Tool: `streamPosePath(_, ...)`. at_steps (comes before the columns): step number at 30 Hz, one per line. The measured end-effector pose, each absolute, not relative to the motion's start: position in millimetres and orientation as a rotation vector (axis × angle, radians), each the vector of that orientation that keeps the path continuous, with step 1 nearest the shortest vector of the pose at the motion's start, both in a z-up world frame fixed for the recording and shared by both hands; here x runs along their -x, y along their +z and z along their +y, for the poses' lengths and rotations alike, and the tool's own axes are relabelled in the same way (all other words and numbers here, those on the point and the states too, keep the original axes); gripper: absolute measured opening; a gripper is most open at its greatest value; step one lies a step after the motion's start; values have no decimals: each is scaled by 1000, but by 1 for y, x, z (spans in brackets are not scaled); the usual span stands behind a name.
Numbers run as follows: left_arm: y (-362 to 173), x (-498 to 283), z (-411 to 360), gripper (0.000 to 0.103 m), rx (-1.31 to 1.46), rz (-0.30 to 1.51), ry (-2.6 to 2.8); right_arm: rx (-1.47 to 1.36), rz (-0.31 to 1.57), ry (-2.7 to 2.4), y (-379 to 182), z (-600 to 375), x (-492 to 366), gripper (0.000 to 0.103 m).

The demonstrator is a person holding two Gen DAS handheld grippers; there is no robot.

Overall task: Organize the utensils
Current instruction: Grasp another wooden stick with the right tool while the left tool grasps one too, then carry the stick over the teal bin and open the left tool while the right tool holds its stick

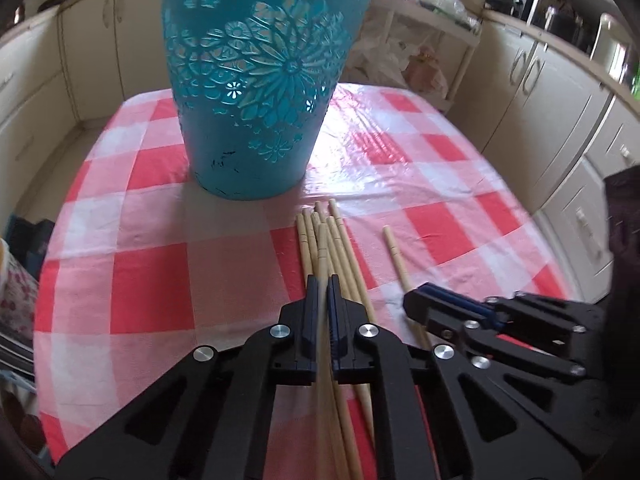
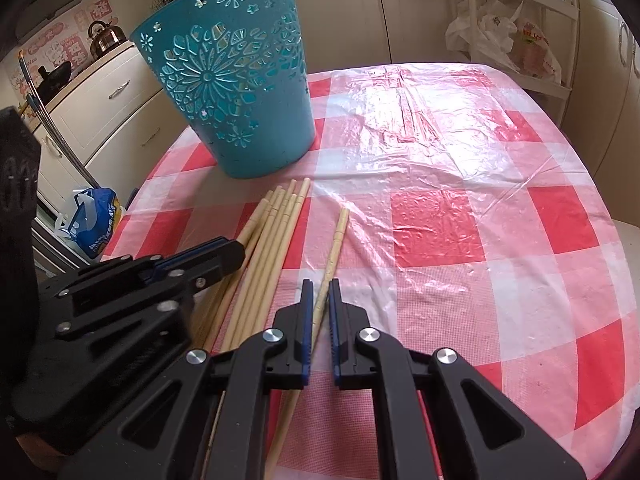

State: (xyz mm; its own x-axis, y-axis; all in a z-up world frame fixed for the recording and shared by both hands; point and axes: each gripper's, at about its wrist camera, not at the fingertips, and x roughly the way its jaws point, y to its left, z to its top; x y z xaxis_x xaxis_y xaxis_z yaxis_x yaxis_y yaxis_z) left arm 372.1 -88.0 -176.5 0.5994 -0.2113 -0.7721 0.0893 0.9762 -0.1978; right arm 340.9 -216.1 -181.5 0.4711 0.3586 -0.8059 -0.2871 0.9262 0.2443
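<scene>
Both claws are clamping chopsticks on the checked tablecloth (image 2: 460,216), the left claw (image 1: 322,280) one from the bundle (image 1: 340,248), the right claw (image 2: 320,284) the stray chopstick (image 2: 338,236), each needing a level lift into the teal basket (image 1: 256,80).

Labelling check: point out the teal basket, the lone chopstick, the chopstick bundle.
teal basket (image 2: 240,120), right wrist view, patterned side wall.
lone chopstick (image 2: 338,236), right wrist view, upper shaft.
chopstick bundle (image 1: 320,232), left wrist view, far ends.

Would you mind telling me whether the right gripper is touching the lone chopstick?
Touching. The right wrist view shows the right gripper with jaws closed on the lone chopstick, which passes straight between them with no gap showing.
</scene>
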Motion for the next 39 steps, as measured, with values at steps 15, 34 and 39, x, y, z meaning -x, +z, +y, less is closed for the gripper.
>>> streamPosePath(15, -185, -363, -41, 5, 203, 950, -105, -40, 994, 389, -181, -208, -340, 9)
streamPosePath(34, -132, -338, -32, 5, 147, 814, -186, -266, 1044, 441, -189, -233, -352, 6)
streamPosePath(39, -87, -317, -9, 5, 224, 667, -208, -266, 1042, 434, -188, -231, -351, 6)
